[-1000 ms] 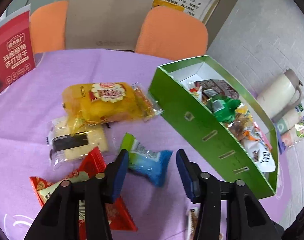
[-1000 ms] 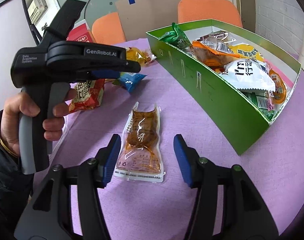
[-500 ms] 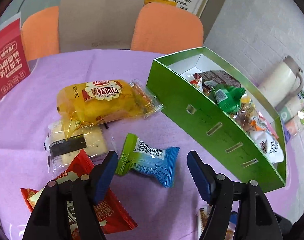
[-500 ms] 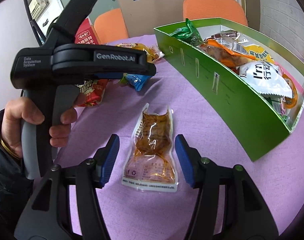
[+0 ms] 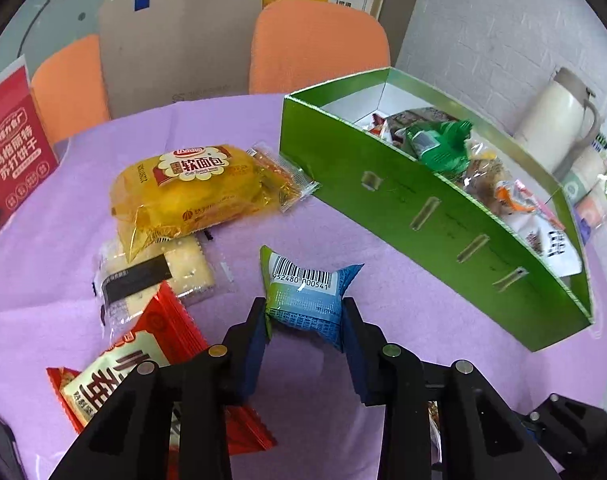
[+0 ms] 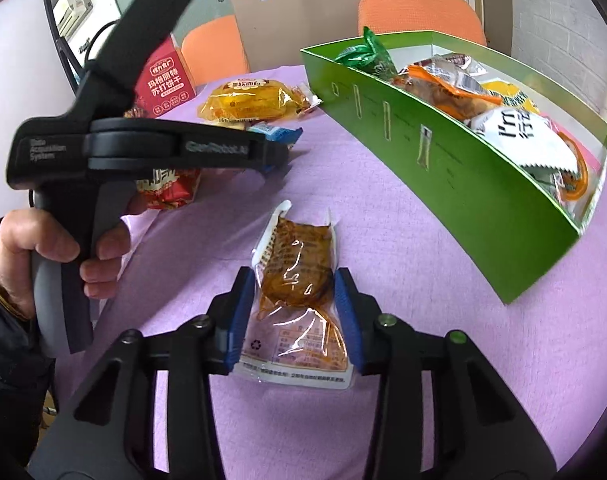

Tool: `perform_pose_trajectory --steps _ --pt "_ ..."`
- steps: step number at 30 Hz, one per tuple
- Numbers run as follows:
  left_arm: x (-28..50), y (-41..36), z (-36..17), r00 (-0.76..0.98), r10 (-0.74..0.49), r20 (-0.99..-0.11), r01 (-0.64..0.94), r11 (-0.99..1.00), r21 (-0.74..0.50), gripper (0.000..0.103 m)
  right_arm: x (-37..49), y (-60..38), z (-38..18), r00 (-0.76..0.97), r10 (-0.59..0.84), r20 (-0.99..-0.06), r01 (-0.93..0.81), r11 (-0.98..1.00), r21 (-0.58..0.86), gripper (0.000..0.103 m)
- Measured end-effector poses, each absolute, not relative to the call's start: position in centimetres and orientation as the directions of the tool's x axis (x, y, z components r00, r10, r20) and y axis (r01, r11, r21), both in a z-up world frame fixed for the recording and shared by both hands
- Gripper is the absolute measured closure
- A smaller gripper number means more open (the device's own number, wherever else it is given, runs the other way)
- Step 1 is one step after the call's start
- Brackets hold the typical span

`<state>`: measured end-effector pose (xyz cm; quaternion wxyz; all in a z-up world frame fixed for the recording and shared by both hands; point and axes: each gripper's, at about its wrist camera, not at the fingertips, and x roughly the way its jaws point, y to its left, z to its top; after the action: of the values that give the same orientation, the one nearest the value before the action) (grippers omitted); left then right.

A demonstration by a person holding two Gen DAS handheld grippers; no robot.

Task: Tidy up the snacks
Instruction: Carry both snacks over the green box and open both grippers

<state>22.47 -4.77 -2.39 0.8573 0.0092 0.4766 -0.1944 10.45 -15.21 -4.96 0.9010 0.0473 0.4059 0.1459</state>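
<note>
Half a second ago both claws stood wide over their packets; now each has closed in. The left claw [image 5: 305,316] pinches the blue-green snack packet [image 5: 303,296] by its sides, the blue pads pressed against the wrapper, barcode facing up, the packet crumpled between them on the purple worktop [image 5: 243,120]. The right claw [image 6: 295,312] has likewise narrowed onto the clear pouch of brown snack [image 6: 297,280], whose film now buckles and lifts at its far end where before it lay flat. The green box [image 5: 423,208] lies to the right of both claws, already holding several snacks, and looks unmoved. Beside the left claw the yellow bread packet [image 5: 191,188], the cracker packet [image 5: 159,272] and the red snack bag [image 5: 143,360] lie as they did on the cloth. In the right wrist view a hand [image 6: 43,248] grips the handle of the left claw, which has come forward toward the blue-green packet's place near the bread.
</note>
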Motion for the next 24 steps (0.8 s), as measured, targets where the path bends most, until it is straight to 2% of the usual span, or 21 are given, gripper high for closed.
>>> perform_pose_trajectory --steps 6,15,24 --pt "19.8 -4.6 1.1 0.498 -0.383 -0.778 0.373 0.905 -0.206 0.068 9.0 -16.4 -3.1 0.670 0.318 -0.671 -0.220 0.948 0.229 0.061" --pt "18.0 -8.4 8.6 0.535 -0.518 -0.667 0.491 0.833 -0.253 0.067 7.4 -20.9 2.5 0.807 0.271 -0.525 -0.170 0.958 0.232 0.061" --pt "21.2 -14.4 9.0 0.494 -0.557 -0.668 0.530 0.802 -0.277 0.067 9.4 -27.3 3.8 0.865 0.116 -0.489 0.003 0.972 0.237 0.061"
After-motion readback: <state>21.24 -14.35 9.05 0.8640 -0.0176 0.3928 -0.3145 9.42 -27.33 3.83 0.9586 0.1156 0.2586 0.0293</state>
